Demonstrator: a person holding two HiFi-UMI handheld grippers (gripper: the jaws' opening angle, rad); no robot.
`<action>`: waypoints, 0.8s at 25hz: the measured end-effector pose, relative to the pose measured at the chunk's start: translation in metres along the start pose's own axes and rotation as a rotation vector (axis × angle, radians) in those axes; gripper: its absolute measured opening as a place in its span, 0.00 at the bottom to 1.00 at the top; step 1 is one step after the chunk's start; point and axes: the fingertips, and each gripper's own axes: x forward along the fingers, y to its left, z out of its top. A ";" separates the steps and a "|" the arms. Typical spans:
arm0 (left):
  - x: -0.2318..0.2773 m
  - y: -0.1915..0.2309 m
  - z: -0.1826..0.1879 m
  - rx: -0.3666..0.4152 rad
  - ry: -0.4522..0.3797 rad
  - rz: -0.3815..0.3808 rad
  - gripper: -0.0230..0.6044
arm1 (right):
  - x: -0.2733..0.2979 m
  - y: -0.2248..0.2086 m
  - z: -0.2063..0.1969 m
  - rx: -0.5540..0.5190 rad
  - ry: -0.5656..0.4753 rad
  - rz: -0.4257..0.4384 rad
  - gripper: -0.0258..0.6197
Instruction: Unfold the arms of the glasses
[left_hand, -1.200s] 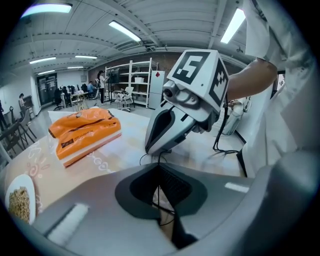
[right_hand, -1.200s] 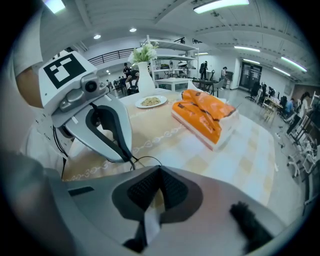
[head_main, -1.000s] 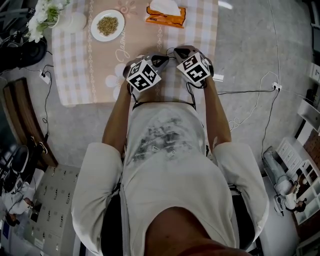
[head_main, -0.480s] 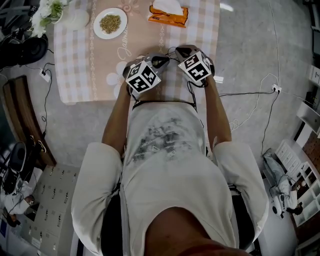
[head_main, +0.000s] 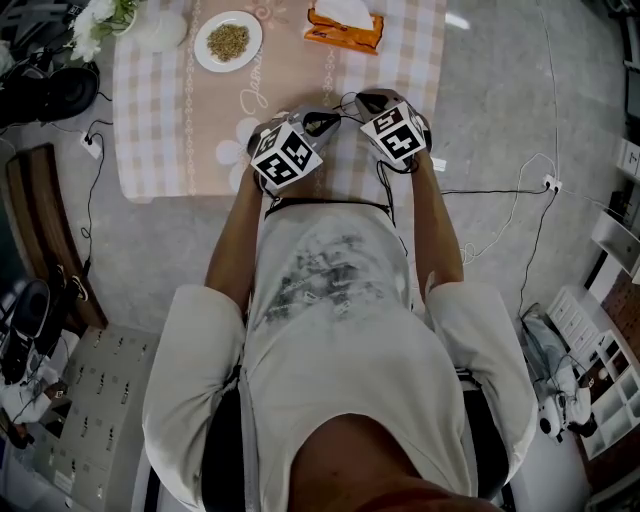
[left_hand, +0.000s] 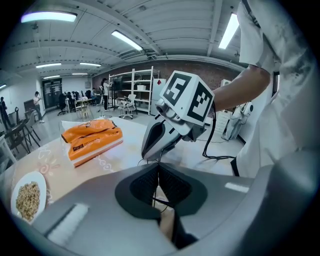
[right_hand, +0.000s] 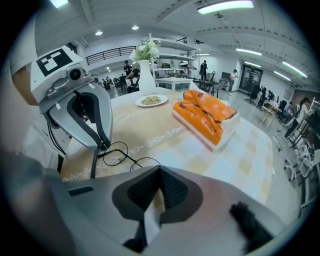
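Observation:
Thin black wire glasses (right_hand: 117, 152) with round lenses hang just above the checked tablecloth (head_main: 200, 120) near its front edge. My left gripper (right_hand: 101, 146) is shut on the frame at its left lens's outer end, and one arm hangs down from there. In the left gripper view a thin wire runs into the closed pads of that gripper (left_hand: 158, 182). My right gripper (right_hand: 160, 187) is shut too, and the other lens's rim disappears at its pads. From the head view the two grippers, left (head_main: 333, 121) and right (head_main: 354, 101), sit close together, tips almost meeting.
An orange tissue pack (head_main: 345, 25) lies at the table's far side. A white plate of grains (head_main: 228, 40) sits left of it, next to a white vase of flowers (right_hand: 145, 70). Cables (head_main: 500, 215) trail on the floor to the right.
Both grippers hold their places on the glasses. Only the head camera has drifted slightly.

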 end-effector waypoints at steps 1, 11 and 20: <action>-0.001 0.000 0.000 0.000 -0.001 0.002 0.06 | 0.000 0.000 0.000 -0.004 0.001 -0.001 0.07; -0.012 0.001 0.002 -0.025 -0.027 0.034 0.05 | 0.000 0.000 0.001 -0.037 0.002 -0.012 0.07; -0.024 0.006 0.000 -0.063 -0.058 0.065 0.05 | 0.000 0.001 0.001 -0.049 0.004 -0.031 0.07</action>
